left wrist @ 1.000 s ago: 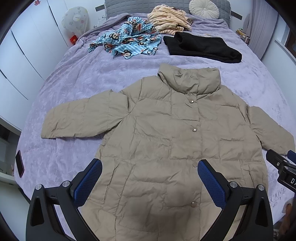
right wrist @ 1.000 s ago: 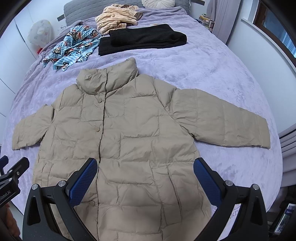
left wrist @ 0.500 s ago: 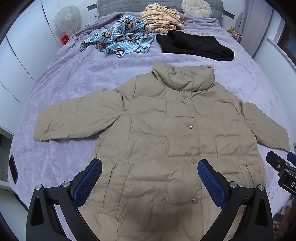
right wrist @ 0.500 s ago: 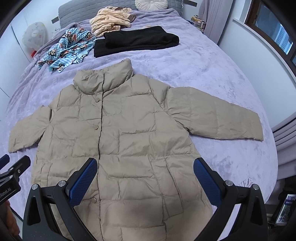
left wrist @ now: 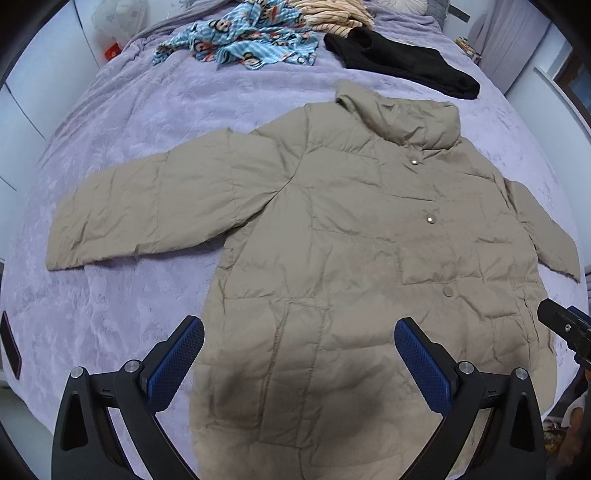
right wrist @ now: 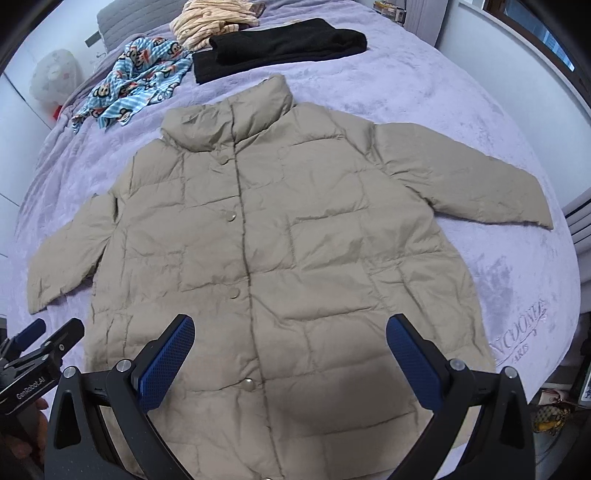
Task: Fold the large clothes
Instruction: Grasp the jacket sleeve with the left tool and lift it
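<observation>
Left wrist view, beige puffer jacket flat, snapped shut, sleeves spread, both tongs spread wide, empty.

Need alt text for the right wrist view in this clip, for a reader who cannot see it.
A beige puffer jacket lies flat, buttoned, sleeves spread, on a purple bedspread. The open right gripper hovers over its hem, holding nothing. Beyond the collar lie a black garment, cartoon-print blue fabric and striped clothing.
</observation>
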Available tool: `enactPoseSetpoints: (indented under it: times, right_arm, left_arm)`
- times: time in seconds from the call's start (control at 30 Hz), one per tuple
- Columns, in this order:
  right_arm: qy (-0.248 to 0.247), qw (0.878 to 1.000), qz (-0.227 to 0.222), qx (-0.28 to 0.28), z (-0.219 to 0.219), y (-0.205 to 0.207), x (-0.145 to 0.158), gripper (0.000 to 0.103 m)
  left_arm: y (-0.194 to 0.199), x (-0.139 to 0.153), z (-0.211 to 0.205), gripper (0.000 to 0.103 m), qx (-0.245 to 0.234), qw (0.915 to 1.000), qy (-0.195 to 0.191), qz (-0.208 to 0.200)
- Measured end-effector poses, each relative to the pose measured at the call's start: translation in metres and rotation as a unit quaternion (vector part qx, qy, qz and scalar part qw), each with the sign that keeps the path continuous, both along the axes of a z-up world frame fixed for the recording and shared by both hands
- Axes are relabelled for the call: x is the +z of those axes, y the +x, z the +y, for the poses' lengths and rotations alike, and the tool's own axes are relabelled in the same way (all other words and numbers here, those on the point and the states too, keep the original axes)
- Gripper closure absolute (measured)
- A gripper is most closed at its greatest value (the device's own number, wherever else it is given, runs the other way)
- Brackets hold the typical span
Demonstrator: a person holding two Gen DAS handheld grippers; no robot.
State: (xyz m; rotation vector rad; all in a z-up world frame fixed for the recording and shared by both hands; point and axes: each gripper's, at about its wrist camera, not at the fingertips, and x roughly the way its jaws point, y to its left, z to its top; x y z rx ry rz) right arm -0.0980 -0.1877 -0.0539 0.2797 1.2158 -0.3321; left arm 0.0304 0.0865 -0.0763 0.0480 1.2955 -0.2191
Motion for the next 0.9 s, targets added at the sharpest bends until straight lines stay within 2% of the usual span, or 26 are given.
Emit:
enactPoseSetpoints:
  times: [0.13,0.27,0.43,0.53,0.63,0.73,0.77,0.8,0.83,0.87,0.9]
  right_arm:
    - [0.014,0.999,0.007,0.035,0.037,0.020,-0.018,0.000]
    - [0.044,0.998,-0.008,0.054,0.068,0.037,-0.037,0.000]
    - [0.085,0.990,-0.039,0.103,0.106,0.052,-0.066,0.000]
    - [0.106,0.985,-0.010,0.136,0.129,0.065,-0.086,0.000]
    - [0.096,0.985,-0.007,0.145,0.142,0.074,-0.097,0.000]
    - [0.099,0.985,-0.015,0.140,0.146,0.085,-0.102,0.000]
    - [0.100,0.985,-0.017,0.137,0.147,0.090,-0.103,0.000]
    - [0.102,0.986,-0.017,0.134,0.147,0.095,-0.104,0.000]
    - [0.104,0.986,-0.020,0.131,0.149,0.102,-0.104,0.000]
    - [0.105,0.986,-0.021,0.129,0.148,0.108,-0.105,0.000]
    - [0.108,0.986,-0.025,0.127,0.149,0.115,-0.105,0.000]
  left_arm:
    - [0.016,-0.025,0.060,0.000,0.055,0.9978,-0.035,0.007]
    - [0.043,-0.053,0.127,0.000,0.128,0.9892,-0.071,-0.008]
    - [0.075,-0.102,0.193,0.000,0.197,0.9711,-0.134,-0.012]
    - [0.093,-0.125,0.224,0.000,0.241,0.9554,-0.170,-0.010]
    - [0.114,-0.135,0.248,0.000,0.279,0.9404,-0.193,-0.024]
    - [0.138,-0.134,0.264,0.003,0.301,0.9310,-0.200,-0.050]
    - [0.146,-0.133,0.266,0.008,0.305,0.9310,-0.191,-0.059]
    - [0.156,-0.133,0.268,0.032,0.304,0.9331,-0.180,-0.067]
    - [0.165,-0.134,0.270,0.064,0.293,0.9376,-0.174,-0.069]
    - [0.173,-0.136,0.270,0.081,0.275,0.9398,-0.193,-0.064]
    - [0.179,-0.136,0.272,0.094,0.267,0.9367,-0.219,-0.059]
